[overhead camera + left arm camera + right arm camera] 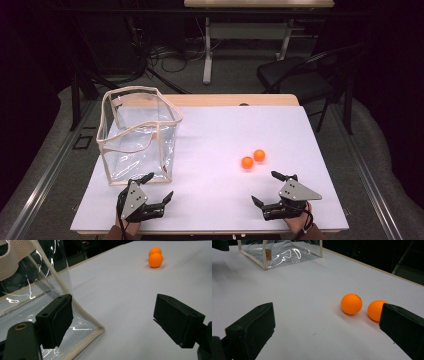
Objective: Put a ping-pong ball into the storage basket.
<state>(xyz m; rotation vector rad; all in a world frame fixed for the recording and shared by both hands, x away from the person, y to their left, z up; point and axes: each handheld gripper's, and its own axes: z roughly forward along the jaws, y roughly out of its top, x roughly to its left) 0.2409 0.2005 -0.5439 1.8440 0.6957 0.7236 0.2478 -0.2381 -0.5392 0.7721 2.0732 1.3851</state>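
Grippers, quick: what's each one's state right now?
Left gripper: open, holding nothing, beside the clear bag.
Right gripper: open, holding nothing, near the orange balls.

White table surface; black chair behind on right; cables on floor beyond.

High view overhead; gripper views low, sharing balls.

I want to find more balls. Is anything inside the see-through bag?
Nothing shows inside the clear bag; its walls are transparent, though glare blurs parts. Both orange balls lie outside on the table.
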